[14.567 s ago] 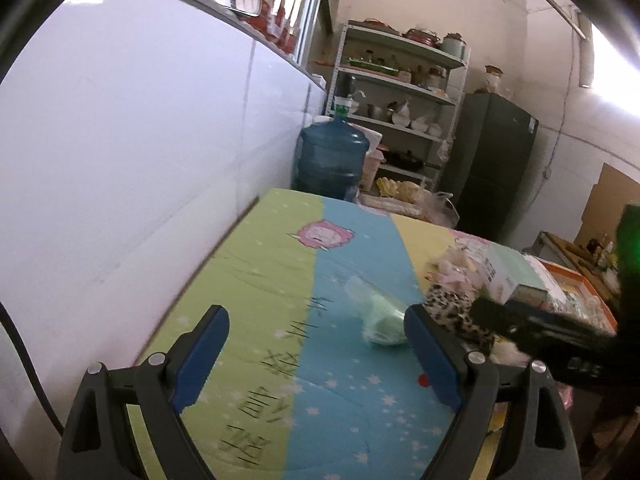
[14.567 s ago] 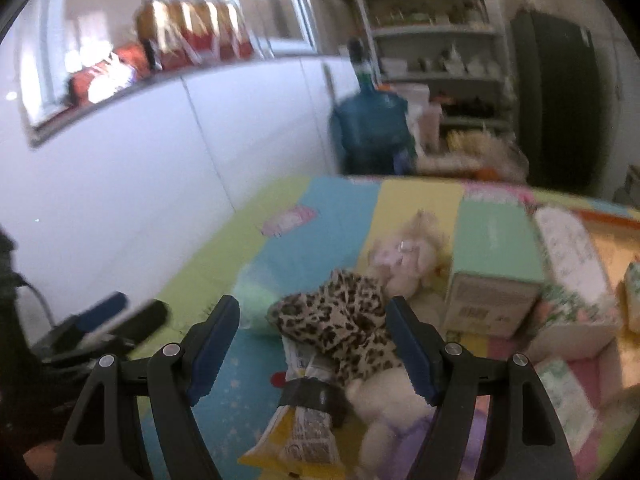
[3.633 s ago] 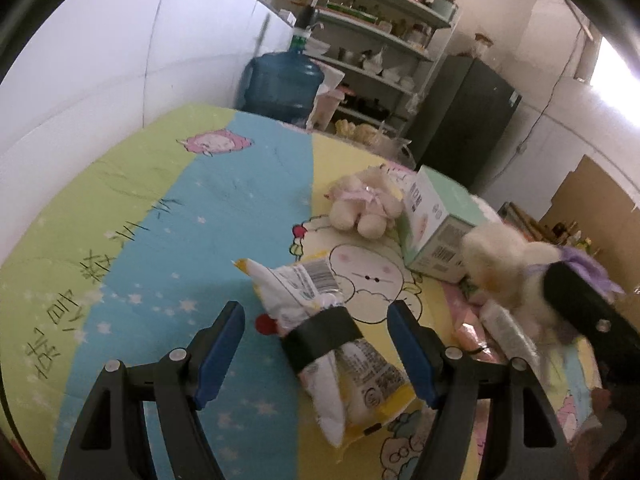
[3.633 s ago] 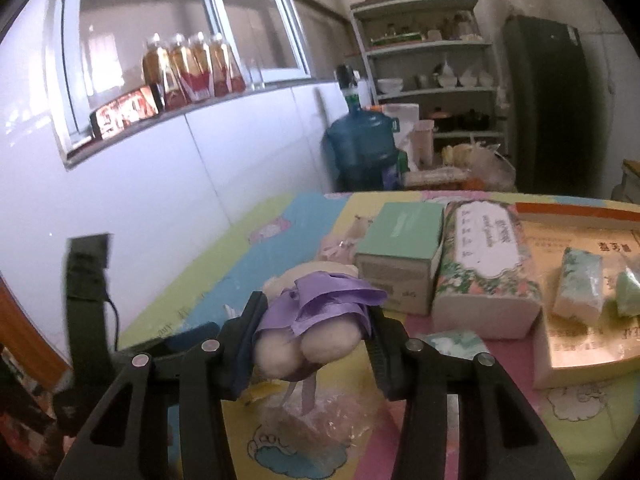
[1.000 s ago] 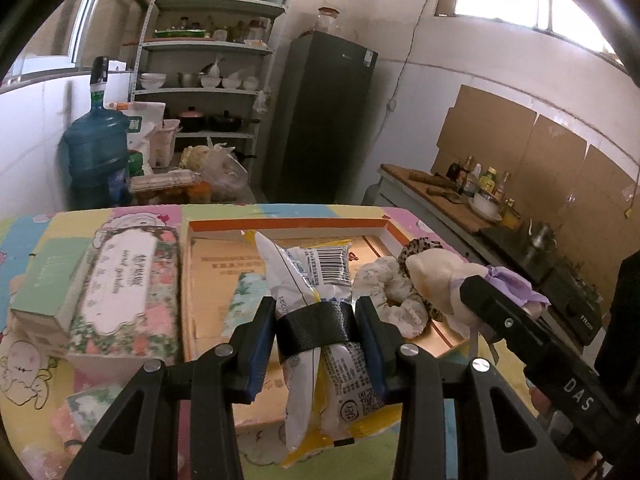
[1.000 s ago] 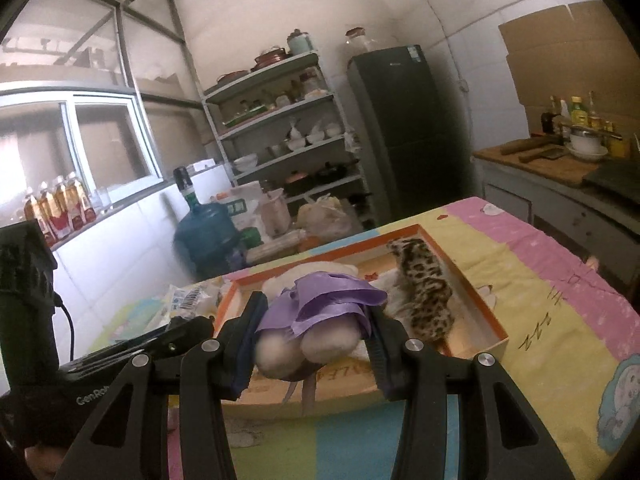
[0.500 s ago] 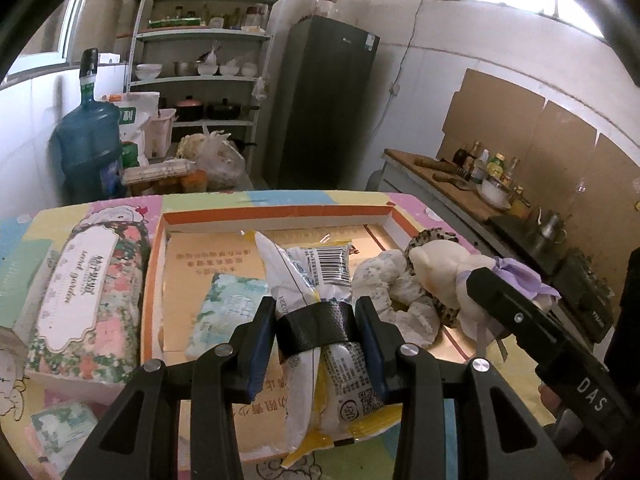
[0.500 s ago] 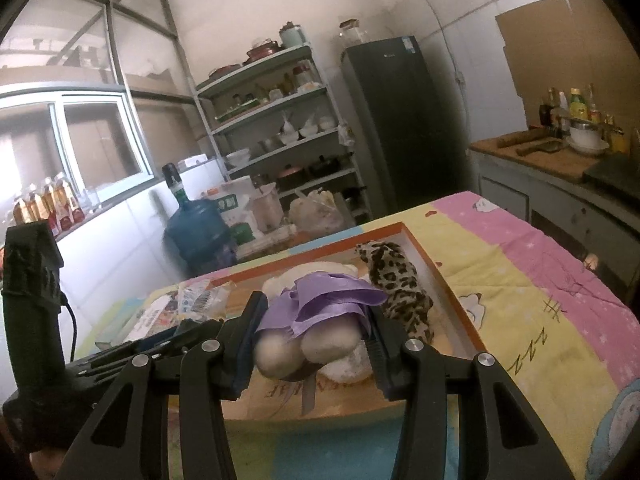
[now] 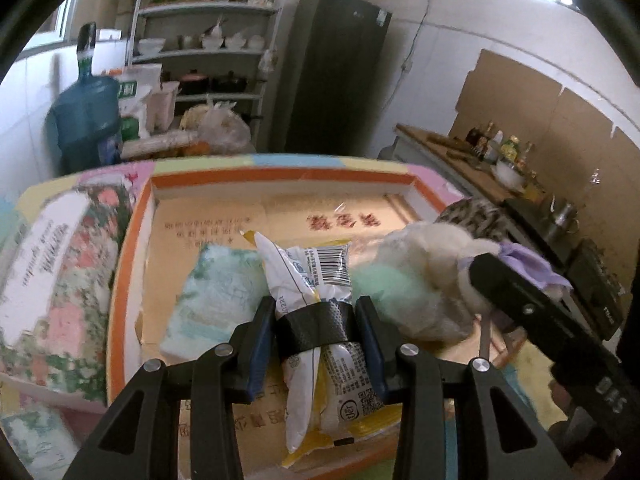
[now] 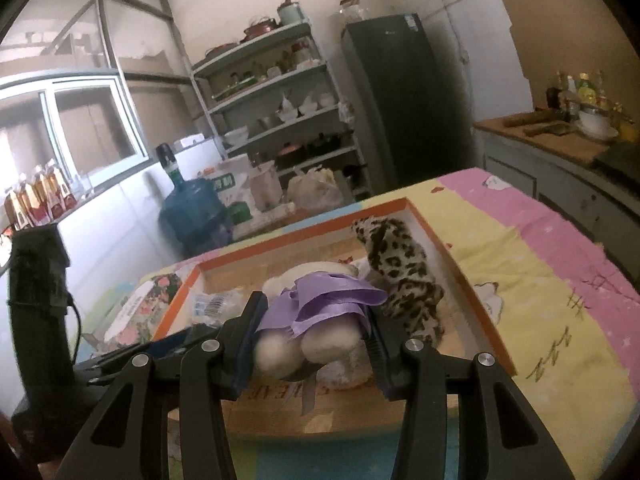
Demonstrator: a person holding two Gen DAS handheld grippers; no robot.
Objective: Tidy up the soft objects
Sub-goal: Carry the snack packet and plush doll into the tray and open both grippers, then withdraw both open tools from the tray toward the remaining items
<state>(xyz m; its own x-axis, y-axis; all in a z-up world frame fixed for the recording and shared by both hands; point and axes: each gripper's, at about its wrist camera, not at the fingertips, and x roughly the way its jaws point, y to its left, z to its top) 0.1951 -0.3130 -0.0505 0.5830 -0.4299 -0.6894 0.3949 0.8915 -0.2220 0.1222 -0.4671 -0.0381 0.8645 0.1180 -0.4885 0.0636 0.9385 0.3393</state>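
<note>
My left gripper (image 9: 316,332) is shut on a white and yellow snack packet (image 9: 320,320) and holds it over the orange-rimmed cardboard tray (image 9: 132,236). My right gripper (image 10: 312,340) is shut on a cream plush doll in a purple dress (image 10: 320,312) over the same tray (image 10: 472,300); the doll also shows in the left wrist view (image 9: 432,264). A leopard-print soft toy (image 10: 400,276) lies in the tray's right side. A pale green tissue pack (image 9: 216,296) and a mint green soft item (image 9: 372,284) lie in the tray.
A floral tissue box (image 9: 48,272) stands left of the tray. A blue water jug (image 10: 192,212), shelves (image 10: 280,108) and a dark fridge (image 10: 404,96) stand beyond the table. A kitchen counter (image 10: 560,148) is at the right.
Both grippers have moved closer to the tray with their loads. The tray now fills more of both views and the doll sits lower over it.
</note>
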